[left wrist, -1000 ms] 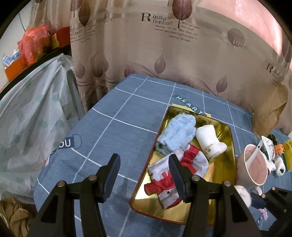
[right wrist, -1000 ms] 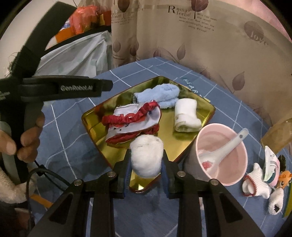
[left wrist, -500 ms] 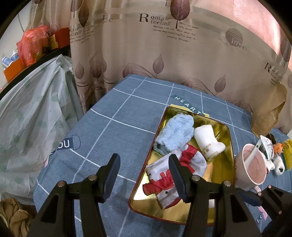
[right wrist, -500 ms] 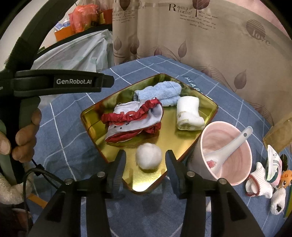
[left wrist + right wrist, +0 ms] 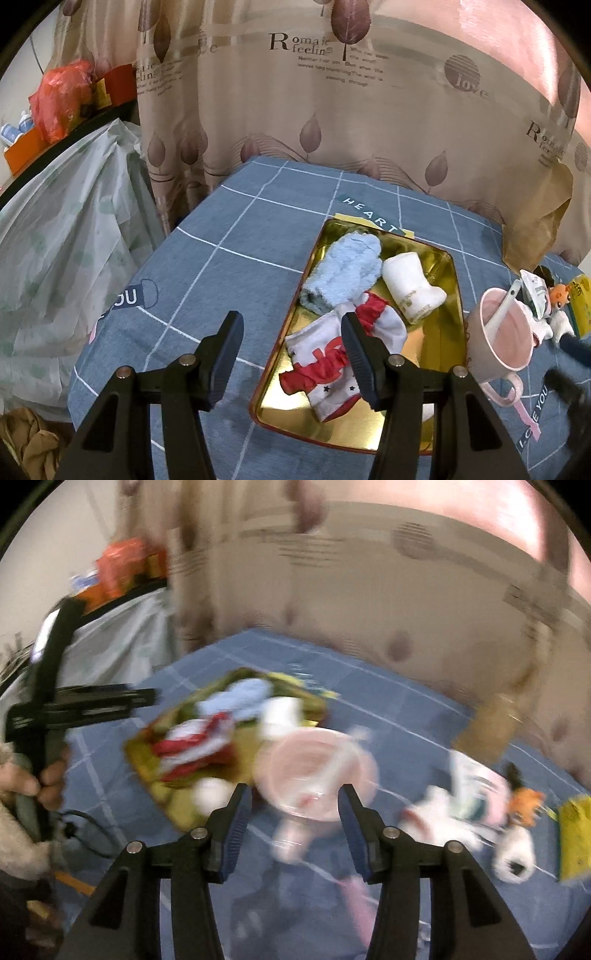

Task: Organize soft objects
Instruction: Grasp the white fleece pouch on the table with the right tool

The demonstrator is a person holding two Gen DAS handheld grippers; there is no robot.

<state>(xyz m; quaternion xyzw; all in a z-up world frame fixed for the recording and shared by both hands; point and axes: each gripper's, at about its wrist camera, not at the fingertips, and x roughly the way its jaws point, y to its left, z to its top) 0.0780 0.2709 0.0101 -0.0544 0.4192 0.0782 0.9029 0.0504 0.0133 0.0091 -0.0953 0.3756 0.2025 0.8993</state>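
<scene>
Socks fill the gold tray (image 5: 448, 343) on the table (image 5: 236, 236): a light blue fuzzy sock (image 5: 341, 275) at the far end, a white bootie (image 5: 408, 288) touching it on the right, and a red-and-white sock (image 5: 332, 354) across the near half. The tray's left rim borders a wide stretch of bare blue checked cloth that runs to the table's left edge. On its right rim the tray sits just beside a pink mug (image 5: 502, 341) holding a spoon; more small socks (image 5: 454, 812) and a toy lie near the table's right edge.

The left hand-held gripper (image 5: 291, 343) hovers with jaws apart and nothing between them, its right finger over the tray's near left corner. The right hand-held gripper (image 5: 295, 812) is likewise spread wide and bare, in front of the mug; its view is heavily blurred. A white puff (image 5: 210, 794) rests at the tray's near edge.
</scene>
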